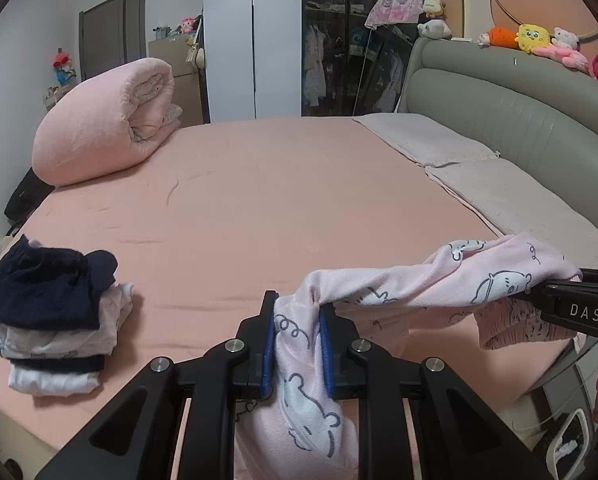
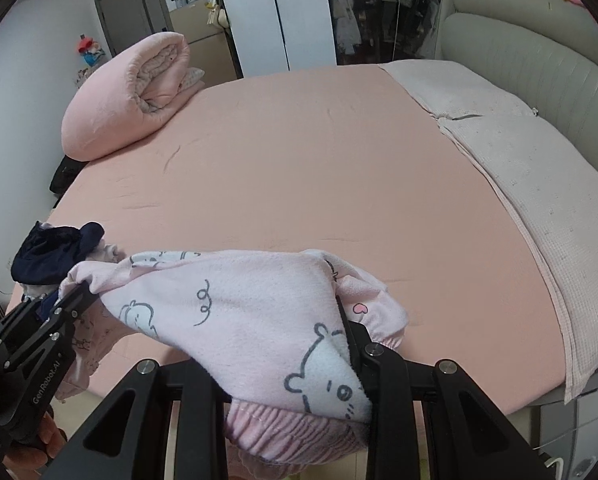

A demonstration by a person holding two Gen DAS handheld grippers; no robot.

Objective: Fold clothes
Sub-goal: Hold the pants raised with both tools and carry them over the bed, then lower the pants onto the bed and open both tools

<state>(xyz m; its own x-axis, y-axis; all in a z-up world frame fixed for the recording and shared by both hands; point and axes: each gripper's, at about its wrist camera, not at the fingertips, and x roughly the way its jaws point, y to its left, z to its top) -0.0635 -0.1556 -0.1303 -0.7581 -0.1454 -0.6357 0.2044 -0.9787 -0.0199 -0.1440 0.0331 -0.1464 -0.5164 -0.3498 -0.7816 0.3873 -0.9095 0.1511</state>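
A pink garment (image 1: 419, 280) printed with white cartoon bears and ending in an elastic band hangs stretched between both grippers, just above the near edge of the bed. My left gripper (image 1: 297, 308) is shut on one end, its blue pads (image 1: 268, 344) pressing the cloth, and the rest droops below. My right gripper (image 1: 555, 284) grips the other end at the right. In the right wrist view the garment (image 2: 239, 292) drapes over my right gripper (image 2: 297, 304) and hides its left finger. The left gripper (image 2: 87, 286) pinches the far corner.
A stack of folded clothes (image 1: 47, 312) with a navy piece on top sits at the bed's near left. The pink sheet (image 1: 259, 200) stretches ahead. A rolled pink duvet (image 1: 107, 120) lies far left. Pillows (image 1: 479, 172) and a grey headboard (image 1: 519, 112) are on the right.
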